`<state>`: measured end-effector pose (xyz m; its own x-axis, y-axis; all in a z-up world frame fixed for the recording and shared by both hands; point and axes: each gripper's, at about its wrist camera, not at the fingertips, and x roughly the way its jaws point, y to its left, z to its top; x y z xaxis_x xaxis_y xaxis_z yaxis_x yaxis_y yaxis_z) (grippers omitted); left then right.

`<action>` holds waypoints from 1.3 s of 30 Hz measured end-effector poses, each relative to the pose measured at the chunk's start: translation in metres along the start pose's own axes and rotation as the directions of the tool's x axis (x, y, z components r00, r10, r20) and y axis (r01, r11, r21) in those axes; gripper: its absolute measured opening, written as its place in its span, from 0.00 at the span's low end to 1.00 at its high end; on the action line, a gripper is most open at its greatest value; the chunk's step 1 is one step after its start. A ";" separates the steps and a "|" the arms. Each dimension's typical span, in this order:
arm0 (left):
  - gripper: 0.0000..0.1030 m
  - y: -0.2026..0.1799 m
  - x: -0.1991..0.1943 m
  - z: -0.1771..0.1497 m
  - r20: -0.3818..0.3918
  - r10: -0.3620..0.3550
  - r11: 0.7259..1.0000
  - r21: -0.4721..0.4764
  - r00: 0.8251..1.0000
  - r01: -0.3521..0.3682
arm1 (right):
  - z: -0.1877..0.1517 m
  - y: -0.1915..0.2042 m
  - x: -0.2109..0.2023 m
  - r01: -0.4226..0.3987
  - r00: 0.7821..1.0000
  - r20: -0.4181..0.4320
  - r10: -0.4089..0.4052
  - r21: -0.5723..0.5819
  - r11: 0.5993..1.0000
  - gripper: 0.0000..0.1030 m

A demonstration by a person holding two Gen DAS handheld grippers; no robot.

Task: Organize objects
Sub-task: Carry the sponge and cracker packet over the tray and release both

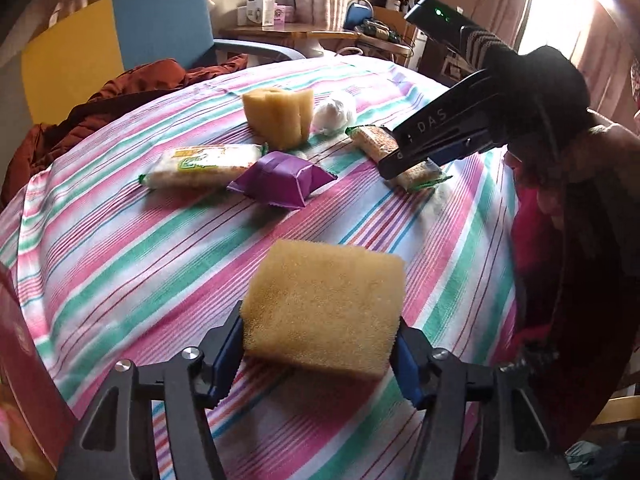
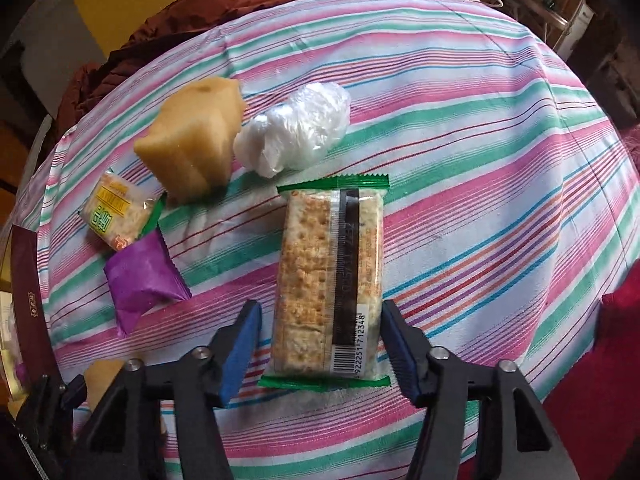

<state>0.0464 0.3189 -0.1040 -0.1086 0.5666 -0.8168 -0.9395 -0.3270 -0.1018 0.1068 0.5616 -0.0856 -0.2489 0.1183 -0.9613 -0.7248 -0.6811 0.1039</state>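
Observation:
My left gripper (image 1: 320,344) is shut on a yellow sponge (image 1: 324,304) and holds it just above the striped tablecloth (image 1: 120,248). My right gripper (image 2: 320,340) is open, its fingers on either side of a green-edged cracker pack (image 2: 328,280) lying on the cloth; it also shows in the left wrist view (image 1: 394,168) over that pack (image 1: 416,174). A second yellow sponge (image 1: 278,116) (image 2: 192,144), a second cracker pack (image 1: 204,166) (image 2: 118,212), a purple packet (image 1: 282,180) (image 2: 144,280) and a crumpled white plastic bag (image 1: 334,112) (image 2: 296,132) lie further out.
A dark red box (image 1: 24,360) (image 2: 28,300) stands at the left edge of the table. A rust-coloured jacket (image 1: 120,92) lies on a blue and yellow chair (image 1: 160,20) beyond the far edge. A side table with boxes (image 1: 264,12) stands behind.

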 end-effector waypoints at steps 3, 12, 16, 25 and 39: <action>0.63 0.000 -0.014 -0.006 0.024 0.004 0.999 -0.038 1.000 -0.003 | 0.003 -0.003 -0.003 -0.032 0.999 0.003 0.032 0.018 0.999 0.46; 0.63 -0.003 -0.071 -0.016 0.123 0.024 0.995 -0.101 0.992 -0.011 | -0.018 -0.003 -0.028 -0.272 0.962 0.012 0.272 0.050 0.961 0.45; 0.63 0.006 -0.098 -0.021 0.171 0.053 0.987 -0.156 0.984 -0.026 | -0.052 0.016 -0.055 -0.365 0.929 0.058 0.365 -0.014 0.931 0.45; 0.63 0.059 -0.167 -0.054 0.245 0.218 0.921 -0.373 0.945 -0.115 | -0.076 0.140 -0.071 -0.459 0.866 0.069 0.494 -0.280 0.843 0.45; 0.63 0.164 -0.234 -0.124 0.149 0.510 0.669 -0.687 0.847 -0.283 | -0.141 0.289 -0.088 -0.434 0.839 -0.012 0.544 -0.617 0.657 0.45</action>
<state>-0.0418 0.0385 0.0002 -0.6196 0.4255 -0.6596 -0.3750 -0.8987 -0.2275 0.0097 0.2524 -0.0065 -0.5953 -0.2794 -0.7533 0.0281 -0.9443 0.3280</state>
